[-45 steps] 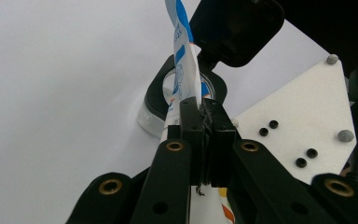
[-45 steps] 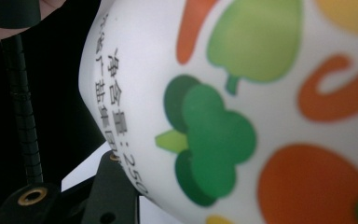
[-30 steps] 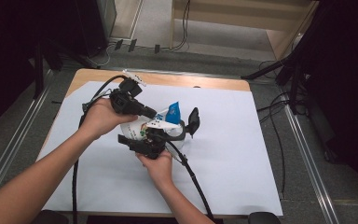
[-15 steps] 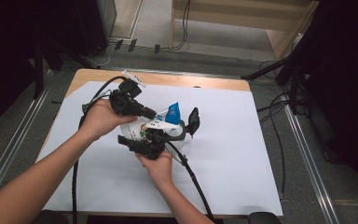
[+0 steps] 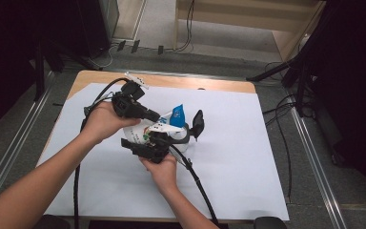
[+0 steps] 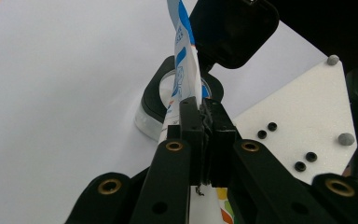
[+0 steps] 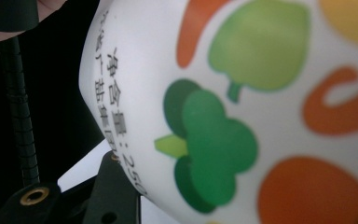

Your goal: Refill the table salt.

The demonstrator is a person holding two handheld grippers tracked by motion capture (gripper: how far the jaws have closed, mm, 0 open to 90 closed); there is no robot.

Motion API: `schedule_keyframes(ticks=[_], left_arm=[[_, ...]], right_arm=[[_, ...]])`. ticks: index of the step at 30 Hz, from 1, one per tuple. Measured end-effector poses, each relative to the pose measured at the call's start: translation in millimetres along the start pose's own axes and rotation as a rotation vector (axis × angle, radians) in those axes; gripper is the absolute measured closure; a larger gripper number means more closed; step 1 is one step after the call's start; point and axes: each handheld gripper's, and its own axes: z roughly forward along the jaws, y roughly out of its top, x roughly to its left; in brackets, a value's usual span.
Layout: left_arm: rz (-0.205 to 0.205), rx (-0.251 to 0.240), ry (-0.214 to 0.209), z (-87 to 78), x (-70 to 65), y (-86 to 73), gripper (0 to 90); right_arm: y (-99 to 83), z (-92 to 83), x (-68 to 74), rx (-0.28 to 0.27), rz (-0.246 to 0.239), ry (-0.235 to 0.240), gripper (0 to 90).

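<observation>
- Your left gripper (image 6: 200,114) has its flat black fingers pinched tight on the thin, glossy edge of a blue-and-white packet (image 6: 182,65).
- That packet stands upright in the round mouth of a white container (image 5: 164,136) with a black hinged lid (image 5: 198,122), above the white paper-covered worktop (image 5: 248,157).
- Your right gripper (image 5: 148,145) grips the container's smooth, curved wall, printed with green and orange vegetable shapes (image 7: 214,149); its fingers are part-open around it.

High view looks down; both claw views sit close (sharing the pouch (image 6: 182,70)).
</observation>
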Motion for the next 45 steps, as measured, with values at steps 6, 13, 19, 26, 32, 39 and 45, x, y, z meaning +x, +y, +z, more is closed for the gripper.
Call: schedule_keyframes(ticks=[6, 13, 19, 26, 32, 39, 45], left_arm=[[-0.003, -0.008, -0.006, -1.2, -0.5, 0.1, 89.3], [-0.001, -0.015, -0.006, -5.3, -1.4, 0.1, 89.2], [0.005, -0.003, 0.005, -3.9, -1.7, 1.3, 89.2], [0.006, 0.001, -0.002, -2.8, -2.0, 2.4, 89.2], [0.005, 0.002, 0.0, -2.4, -2.9, 3.8, 89.1], [0.008, 0.005, 0.0, -1.3, -3.2, 4.4, 89.1], [0.006, 0.005, 0.003, -0.5, -4.0, 5.0, 89.1]], right_arm=[[0.7, 0.5, 0.9, -0.005, -0.006, -0.016, 60.4], [3.5, 0.3, 3.8, 0.005, -0.026, -0.032, 60.5], [3.0, 1.2, 3.3, -0.006, -0.003, -0.006, 60.5], [3.0, 1.3, 3.0, -0.008, 0.006, -0.001, 60.4], [4.0, -0.1, 2.4, -0.005, 0.005, -0.001, 60.4], [4.1, 0.0, 0.7, -0.004, 0.015, 0.005, 59.9], [4.3, 0.0, 0.0, -0.005, 0.02, 0.002, 60.0]])
